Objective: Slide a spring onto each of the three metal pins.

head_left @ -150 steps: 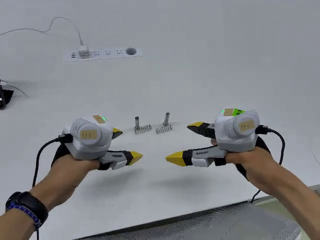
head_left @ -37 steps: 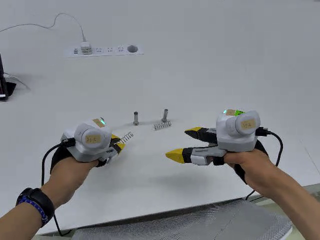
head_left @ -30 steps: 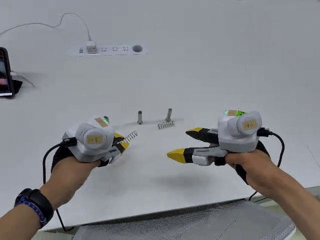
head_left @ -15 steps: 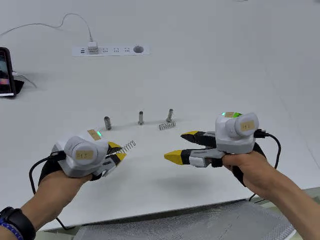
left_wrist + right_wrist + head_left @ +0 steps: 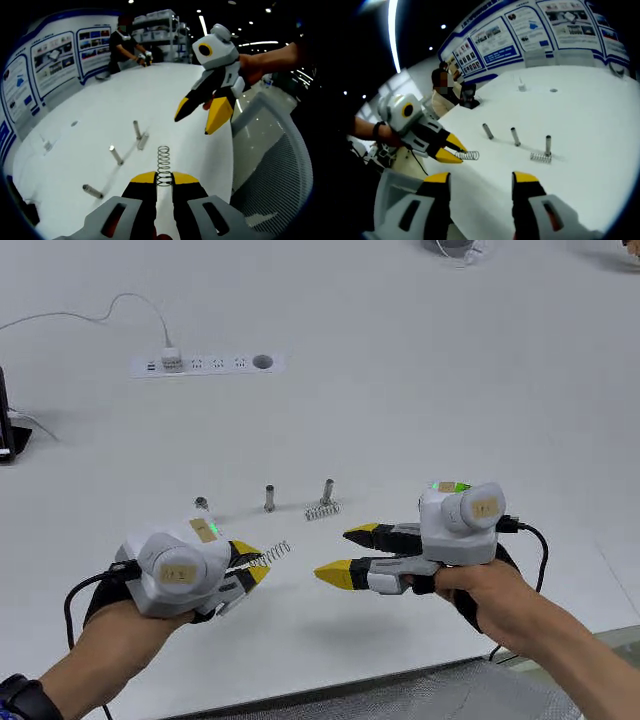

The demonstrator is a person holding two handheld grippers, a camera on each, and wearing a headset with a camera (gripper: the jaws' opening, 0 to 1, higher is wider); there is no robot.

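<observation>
Firmly clenched, the left gripper (image 5: 250,565) holds one spring (image 5: 275,553) by its end, above the white table (image 5: 420,390).
The right gripper (image 5: 345,553) hangs near it, jaws apart and holding nothing. Farther off the metal pins (image 5: 269,497) stand in a row; a second spring (image 5: 322,510) lies just beside the rightmost pin.

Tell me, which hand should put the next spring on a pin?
Left. The left gripper is shut on a spring, with the middle pin ahead of it. The right gripper is open and empty.
</observation>
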